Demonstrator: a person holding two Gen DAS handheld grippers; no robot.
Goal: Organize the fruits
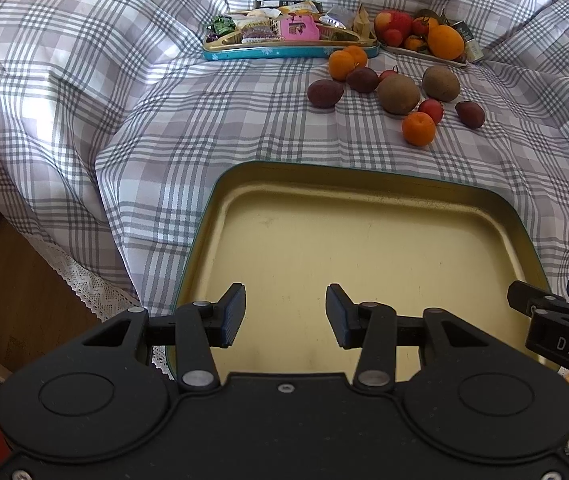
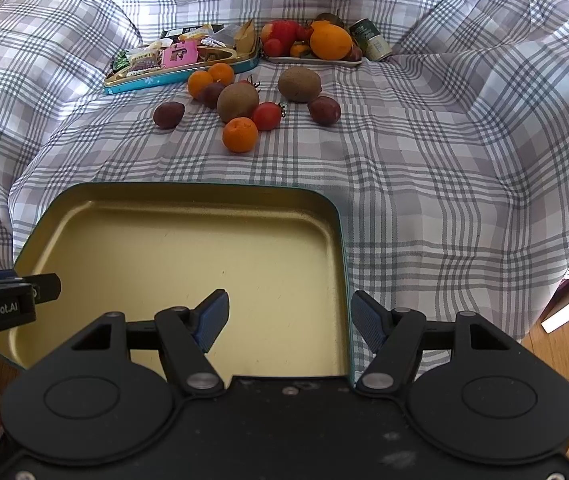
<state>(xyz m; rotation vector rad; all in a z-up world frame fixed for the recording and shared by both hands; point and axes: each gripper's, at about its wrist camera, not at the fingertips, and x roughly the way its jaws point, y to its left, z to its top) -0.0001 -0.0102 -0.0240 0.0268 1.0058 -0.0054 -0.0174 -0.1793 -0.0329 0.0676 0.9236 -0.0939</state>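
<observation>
An empty gold tin tray with a teal rim lies at the near edge of the checked cloth. Beyond it loose fruit lies on the cloth: a mandarin, two kiwis, passion fruits and small tomatoes. My left gripper is open and empty over the tray's near part. My right gripper is open and empty, straddling the tray's right rim.
A teal tin of wrapped sweets and a white plate of fruit stand at the back, with a small can beside the plate. The cloth is rumpled around them. Wooden floor shows at the left.
</observation>
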